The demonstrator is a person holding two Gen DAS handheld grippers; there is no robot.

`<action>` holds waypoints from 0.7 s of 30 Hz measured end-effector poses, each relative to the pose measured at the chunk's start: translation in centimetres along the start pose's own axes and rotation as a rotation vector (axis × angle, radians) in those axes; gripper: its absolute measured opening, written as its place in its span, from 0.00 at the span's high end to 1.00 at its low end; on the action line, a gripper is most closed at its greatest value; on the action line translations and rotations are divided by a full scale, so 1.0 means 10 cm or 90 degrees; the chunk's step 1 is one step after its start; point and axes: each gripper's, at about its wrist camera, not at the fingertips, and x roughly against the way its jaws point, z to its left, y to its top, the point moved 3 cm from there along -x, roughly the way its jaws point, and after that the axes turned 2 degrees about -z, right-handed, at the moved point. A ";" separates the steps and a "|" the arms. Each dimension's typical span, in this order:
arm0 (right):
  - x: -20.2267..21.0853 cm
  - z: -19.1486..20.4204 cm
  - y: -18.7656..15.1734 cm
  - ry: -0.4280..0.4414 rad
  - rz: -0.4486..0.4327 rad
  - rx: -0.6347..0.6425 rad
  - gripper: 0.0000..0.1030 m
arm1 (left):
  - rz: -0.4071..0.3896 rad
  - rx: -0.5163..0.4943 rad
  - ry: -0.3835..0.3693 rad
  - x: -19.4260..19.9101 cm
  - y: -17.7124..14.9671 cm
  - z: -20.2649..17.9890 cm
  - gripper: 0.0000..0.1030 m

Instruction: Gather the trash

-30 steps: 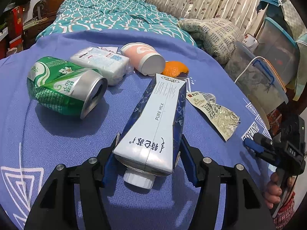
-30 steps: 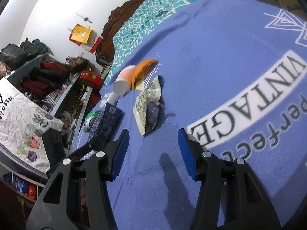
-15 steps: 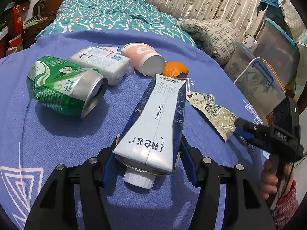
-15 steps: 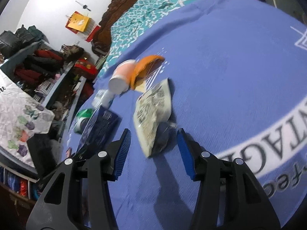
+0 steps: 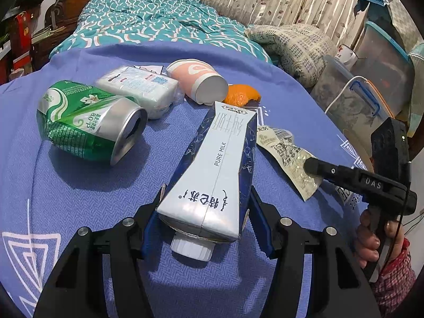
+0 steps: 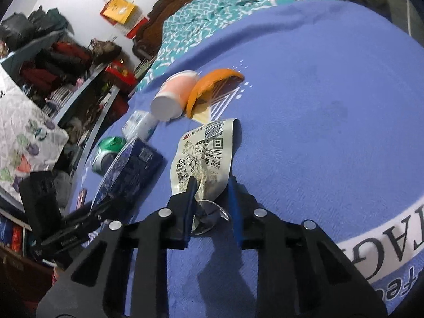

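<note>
Clamping both claws now: left claw (image 5: 205, 228) on milk carton (image 5: 214, 169), right claw (image 6: 210, 201) on wrapper (image 6: 205, 156); can (image 5: 90, 124), cup (image 5: 197, 83), peel (image 5: 242, 95) still left.

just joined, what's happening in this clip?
A person with two handheld grippers is collecting trash off a blue cloth. The left gripper is shut on the cap end of a flattened milk carton, which lies on the cloth. The right gripper has its fingers pinching the near end of a snack wrapper. A crushed green can, a tissue pack, a paper cup and an orange peel lie untouched beyond.
</note>
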 end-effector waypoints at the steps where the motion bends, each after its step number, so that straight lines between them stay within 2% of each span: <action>1: 0.01 0.00 -0.01 -0.003 -0.003 0.005 0.75 | 0.000 0.000 0.001 0.00 0.00 0.00 0.46; 12: 0.47 0.05 -0.30 0.004 -0.086 0.006 0.76 | -0.011 -0.001 -0.008 0.05 0.00 -0.02 0.47; 21: 0.54 -0.02 -0.34 0.017 -0.084 -0.022 0.76 | 0.001 -0.021 -0.004 0.06 -0.08 -0.13 0.48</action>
